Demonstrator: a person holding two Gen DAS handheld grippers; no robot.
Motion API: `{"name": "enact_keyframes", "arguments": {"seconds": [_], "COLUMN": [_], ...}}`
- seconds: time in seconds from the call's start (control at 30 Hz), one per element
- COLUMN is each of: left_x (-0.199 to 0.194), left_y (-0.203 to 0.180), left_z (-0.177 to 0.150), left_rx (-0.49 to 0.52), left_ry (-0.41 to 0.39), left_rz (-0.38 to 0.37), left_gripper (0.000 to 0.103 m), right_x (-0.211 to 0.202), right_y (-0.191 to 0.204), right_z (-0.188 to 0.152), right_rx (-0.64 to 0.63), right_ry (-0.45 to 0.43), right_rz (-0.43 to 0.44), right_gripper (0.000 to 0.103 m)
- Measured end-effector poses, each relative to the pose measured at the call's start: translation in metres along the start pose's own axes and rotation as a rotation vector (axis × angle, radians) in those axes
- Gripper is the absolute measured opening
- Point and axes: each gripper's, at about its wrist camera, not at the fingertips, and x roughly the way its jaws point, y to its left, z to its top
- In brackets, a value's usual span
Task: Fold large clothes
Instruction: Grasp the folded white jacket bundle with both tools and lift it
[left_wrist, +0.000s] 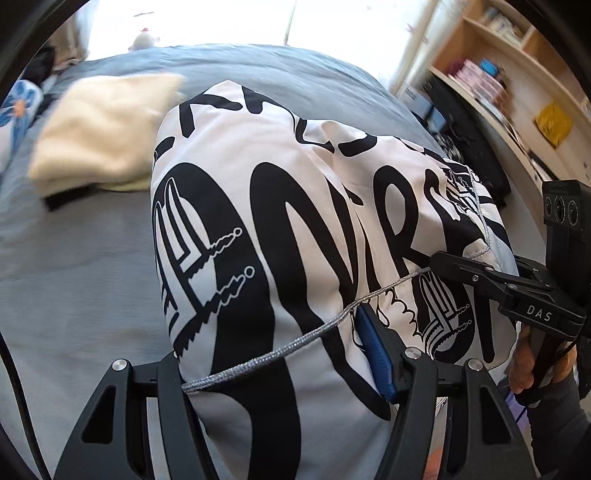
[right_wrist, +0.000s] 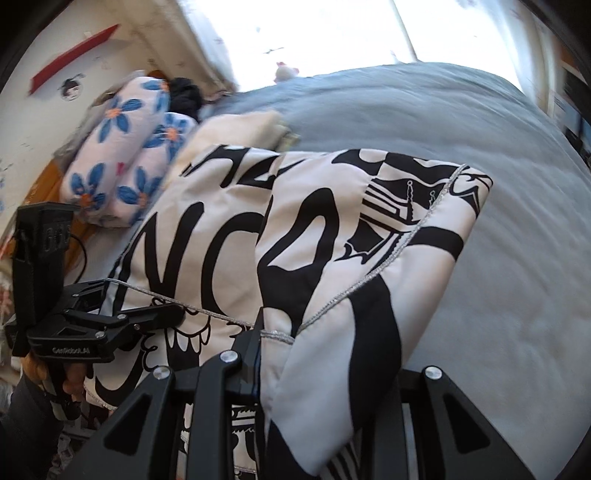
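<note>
1. Your left gripper (left_wrist: 280, 369) is clamped on the silver-corded edge of the printed garment (left_wrist: 295, 229); its jaws stand fairly wide, so a thick bunch of cloth fills them.
2. Your right gripper (right_wrist: 258, 332) is closed narrowly on the same edge, beside the left one. Both tools tilt steeply down, and a hand (left_wrist: 535, 365) shows on the right tool's grip.
3. The garment hangs from both grippers, draped over the grey bedspread (left_wrist: 74, 266), its far end seemingly on it.
4. Risk: the cloth looks slippery; a jerk could pull the corded edge from the narrow right grip.
5. Risk: uneven hand heights would skew the fold.
6. Beyond the garment lies a cream folded cloth (left_wrist: 107, 129); sweeping the garment forward could disturb it. Flowered pillows (right_wrist: 129, 147) sit further left.
</note>
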Motion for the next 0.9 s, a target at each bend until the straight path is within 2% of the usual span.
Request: {"name": "enact_keyframes", "arguments": {"seconds": [0.17, 0.33, 0.47, 0.53, 0.67, 0.77, 0.83, 0.9], "left_x": [-0.048, -0.076, -0.075, -0.071, -0.035, 0.012, 0.047, 0.068], "left_y": [0.058, 0.122, 0.177, 0.217, 0.273, 0.320, 0.348, 0.372], "left_z": [0.036, 0.101, 0.166, 0.192, 0.242, 0.267, 0.276, 0.275], "left_rx": [0.004, 0.027, 0.074, 0.096, 0.092, 0.066, 0.022, -0.024], "left_ry": [-0.060, -0.108, -0.172, -0.197, -0.212, -0.166, -0.094, -0.080], "left_rz": [0.078, 0.141, 0.185, 0.202, 0.209, 0.222, 0.257, 0.255], "left_gripper": [0.063, 0.063, 0.063, 0.063, 0.063, 0.064, 0.071, 0.087], "right_x": [0.036, 0.077, 0.130, 0.156, 0.222, 0.282, 0.326, 0.357], "right_y": [0.060, 0.096, 0.116, 0.117, 0.103, 0.086, 0.074, 0.063], "right_z": [0.060, 0.130, 0.200, 0.224, 0.274, 0.294, 0.293, 0.284], "right_rx": [-0.060, -0.039, -0.026, -0.020, 0.051, 0.100, 0.130, 0.135], "right_ry": [-0.038, -0.089, -0.151, -0.171, -0.182, -0.148, -0.084, -0.073], "right_rz": [0.064, 0.127, 0.154, 0.159, 0.207, 0.228, 0.206, 0.156], "right_gripper": [0.027, 0.027, 0.027, 0.028, 0.028, 0.028, 0.030, 0.048]}}
